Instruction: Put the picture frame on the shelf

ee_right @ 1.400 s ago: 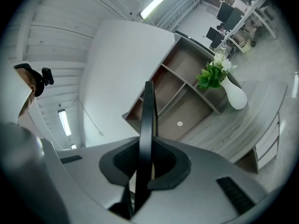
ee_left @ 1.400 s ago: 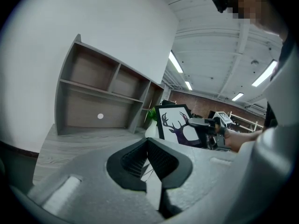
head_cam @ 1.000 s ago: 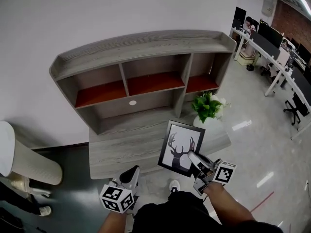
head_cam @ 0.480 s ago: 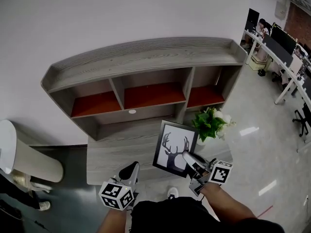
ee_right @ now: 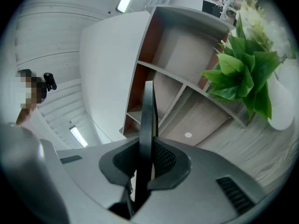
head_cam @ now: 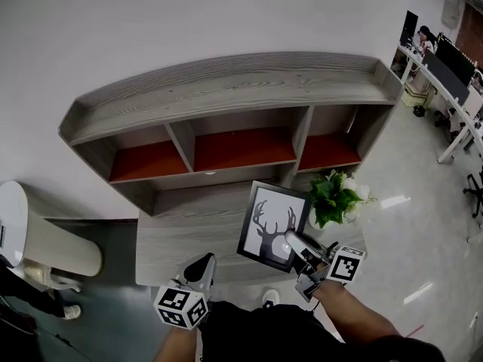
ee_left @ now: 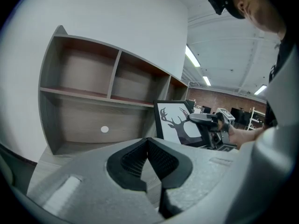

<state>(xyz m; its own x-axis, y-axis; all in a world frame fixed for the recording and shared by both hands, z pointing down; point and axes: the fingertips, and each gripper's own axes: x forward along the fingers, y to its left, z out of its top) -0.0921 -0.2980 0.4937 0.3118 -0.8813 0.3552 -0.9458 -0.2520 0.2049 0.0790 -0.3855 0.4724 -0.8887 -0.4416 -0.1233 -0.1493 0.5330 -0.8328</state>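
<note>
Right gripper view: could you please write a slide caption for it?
Right gripper clamps the picture frame edge-on, facing shelf and plant.

We're holding the picture frame (head_cam: pixel 273 225) by its near right corner in the right gripper (head_cam: pixel 293 242), with the jaws pinching its thin black edge. It's showing a dark antlered deer head on white, and it's hanging tilted over the right side of the grey ledge. The shelf (head_cam: pixel 226 89) is standing against the far wall: grey wood grain, curved top, three cubbies with reddish floors.
</note>
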